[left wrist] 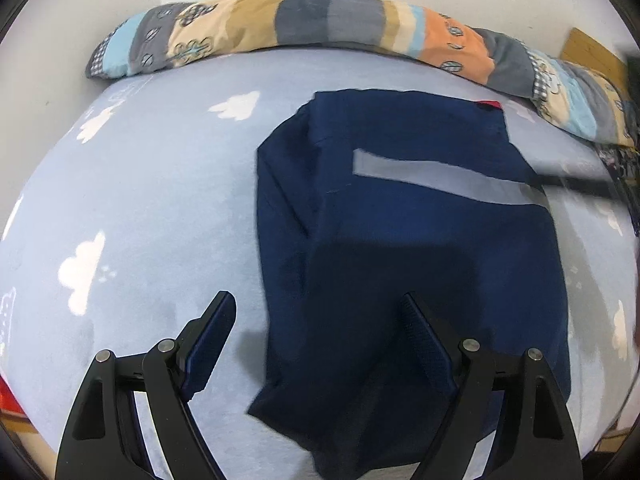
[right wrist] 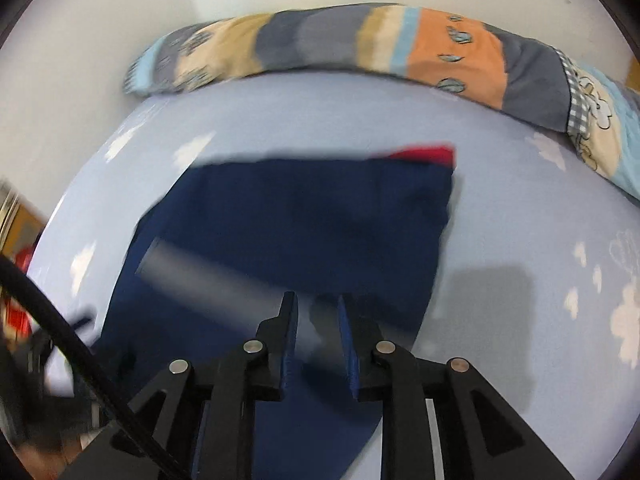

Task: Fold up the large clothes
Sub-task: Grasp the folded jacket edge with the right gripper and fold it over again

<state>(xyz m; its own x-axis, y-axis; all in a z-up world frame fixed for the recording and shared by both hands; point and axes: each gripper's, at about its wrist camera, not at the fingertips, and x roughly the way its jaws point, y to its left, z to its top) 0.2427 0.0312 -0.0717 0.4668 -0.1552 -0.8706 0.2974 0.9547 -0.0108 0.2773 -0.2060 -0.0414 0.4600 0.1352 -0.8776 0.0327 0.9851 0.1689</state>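
Note:
A navy garment with a grey reflective stripe and a red patch at its far corner lies partly folded on a light blue cloud-print bed sheet. My left gripper is open and empty above the garment's near left edge. In the right wrist view the same garment lies below my right gripper. Its jaws stand a narrow gap apart, with nothing between them. The stripe and red patch show there too, blurred.
A long patchwork bolster lies along the far edge of the bed against a white wall; it also shows in the right wrist view. A black cable crosses the lower left. Wooden furniture stands at the far right.

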